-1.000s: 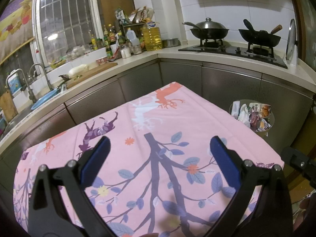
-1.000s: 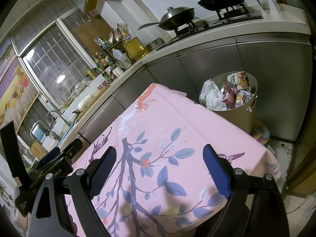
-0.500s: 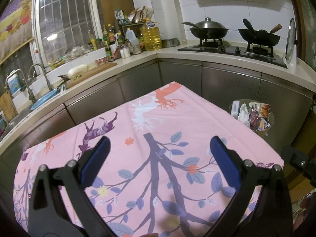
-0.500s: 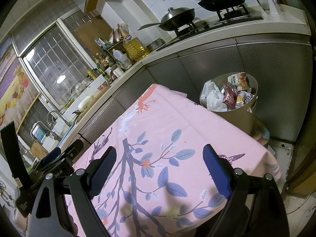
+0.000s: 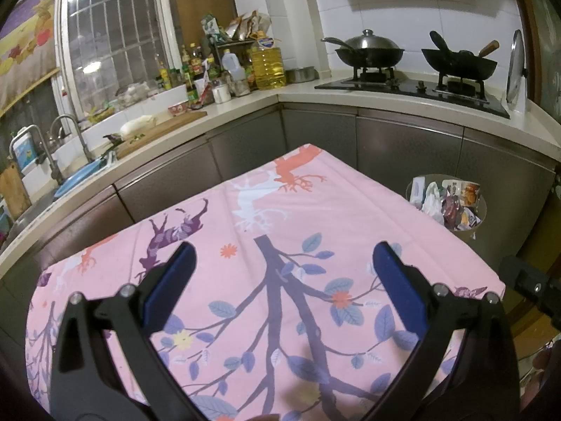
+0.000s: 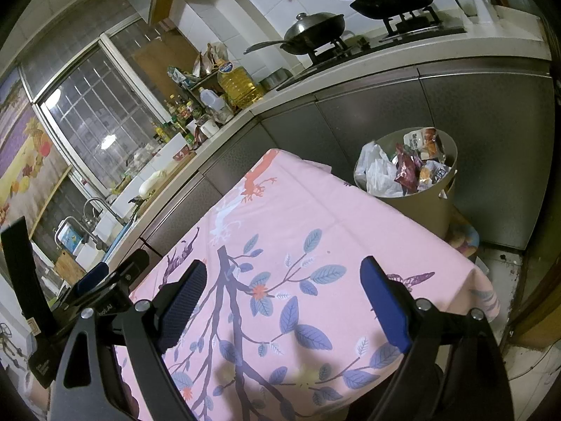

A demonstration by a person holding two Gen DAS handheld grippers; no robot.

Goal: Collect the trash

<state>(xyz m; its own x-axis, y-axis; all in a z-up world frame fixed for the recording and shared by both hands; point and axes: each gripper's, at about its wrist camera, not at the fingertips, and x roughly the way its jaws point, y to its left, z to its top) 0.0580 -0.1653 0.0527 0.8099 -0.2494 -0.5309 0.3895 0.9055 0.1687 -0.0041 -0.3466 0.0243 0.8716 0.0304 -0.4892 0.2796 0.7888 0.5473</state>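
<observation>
Nearest the cameras, the left gripper (image 5: 280,273) and the right gripper (image 6: 284,287) both hang over the near edge of the table, tilted gently downward, jaws spread wide with nothing between the blue pads (image 5: 398,282); the right-hand view also catches the left gripper's body off its left side, so the two sit side by side. Under them the pink tablecloth (image 5: 280,217) with its branch-and-leaf print lies bare from the near edge to the far corner, with no wrapper or scrap visible on it. Beyond the table's far right edge, on the floor against the grey cabinets, stands the bin (image 6: 413,203), heaped to the rim with the trash (image 6: 406,168): snack wrappers and a white plastic bag. Judging from that, the collecting looks finished or nearly so, and this is a pause with empty jaws. A next move, if any, would call for searching out a stray piece, perhaps on the floor by the bin, where something colourful lies that I cannot identify. Farthest off, two woks (image 5: 368,52) sit on the hob along the worktop (image 5: 301,89).
</observation>
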